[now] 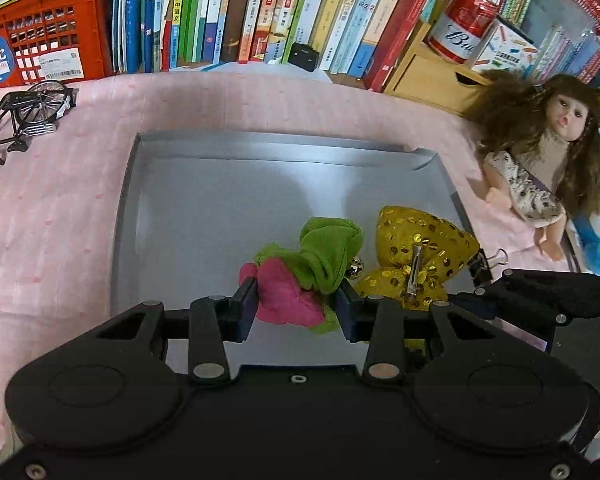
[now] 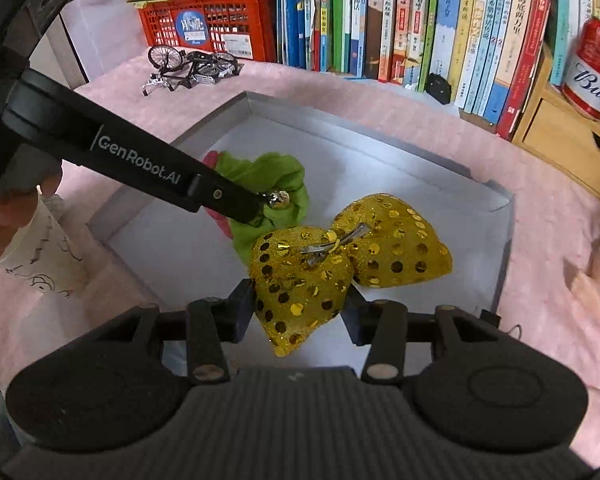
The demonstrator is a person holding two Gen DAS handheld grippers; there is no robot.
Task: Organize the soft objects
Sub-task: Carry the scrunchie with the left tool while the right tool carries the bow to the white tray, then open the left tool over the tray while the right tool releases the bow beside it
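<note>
Pink-and-green cloth toy (image 1: 300, 276) pinched between left gripper (image 1: 296, 306) fingers, low over grey tray (image 1: 204, 184), near its front edge. Gold sequin bow (image 1: 420, 256) just beside, touching. Could drag bow on release (bell close to sequins).

Right view: right gripper (image 2: 300, 308) clamped on gold sequin bow over tray's front; loose lobe, could slip out.

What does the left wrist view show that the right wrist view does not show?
Only the left wrist view shows the doll and the left gripper shut on the pink and green cloth toy. Only the right wrist view shows the right gripper shut on the gold sequin bow. Both show the grey tray, the model bicycle and the red can.
</note>
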